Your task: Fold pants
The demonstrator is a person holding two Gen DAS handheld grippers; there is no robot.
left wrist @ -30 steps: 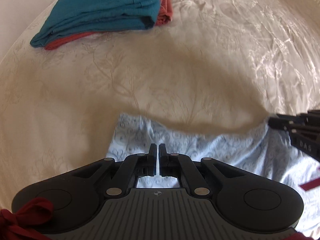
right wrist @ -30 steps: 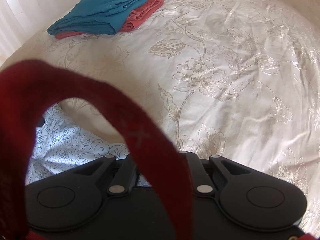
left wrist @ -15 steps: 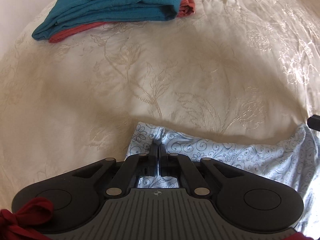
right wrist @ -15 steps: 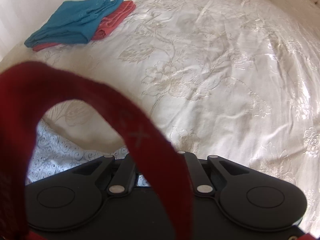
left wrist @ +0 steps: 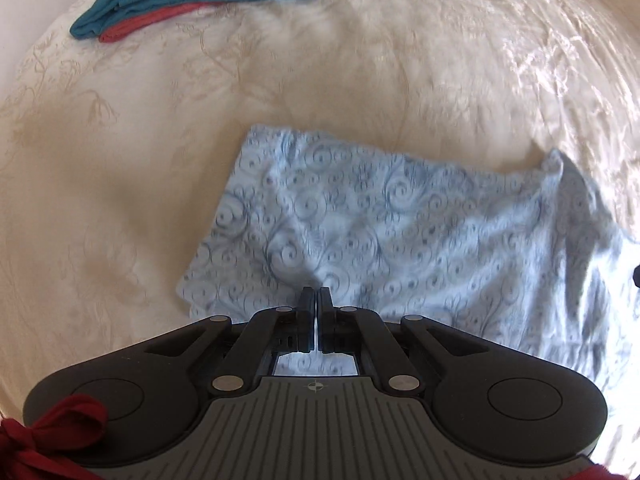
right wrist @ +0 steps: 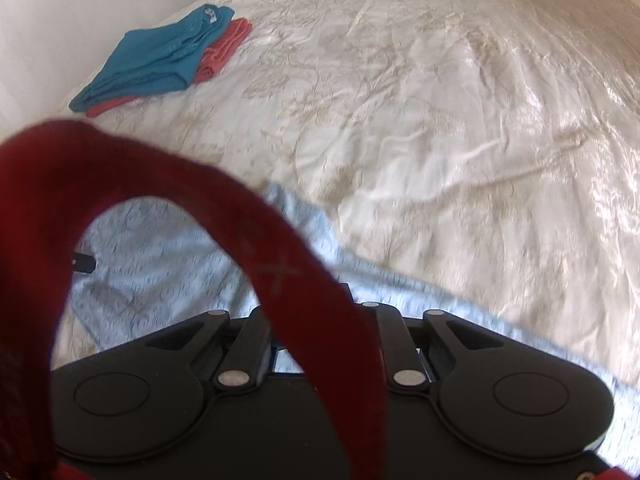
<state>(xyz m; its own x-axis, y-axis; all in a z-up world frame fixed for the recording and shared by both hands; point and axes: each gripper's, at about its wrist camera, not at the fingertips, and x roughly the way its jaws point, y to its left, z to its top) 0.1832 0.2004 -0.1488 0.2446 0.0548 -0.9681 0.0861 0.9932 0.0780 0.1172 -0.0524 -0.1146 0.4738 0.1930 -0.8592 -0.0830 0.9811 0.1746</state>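
Observation:
Light blue pants (left wrist: 400, 232) with a swirl print lie spread on the cream bedspread (left wrist: 360, 80). My left gripper (left wrist: 316, 294) points steeply down at their near edge, shut, with a pucker of the cloth rising into its fingertips. In the right wrist view the pants (right wrist: 160, 256) run under my right gripper (right wrist: 324, 308), whose jaws are opening. A red strap (right wrist: 280, 268) hangs across the lens and hides its fingertips, so I cannot see whether cloth is between them. A dark tip of the left gripper (right wrist: 84, 262) shows over the pants at the left.
A folded teal garment (right wrist: 160, 60) lies on a folded coral one (right wrist: 224, 48) at the far left of the bed, near a pale wall (right wrist: 60, 8). The wrinkled bedspread (right wrist: 460, 120) stretches away to the right and back.
The left gripper has drawn back toward me with the cloth, and much more of the pants now lies flat ahead of it. The right gripper has swung away and nearly left the left view.

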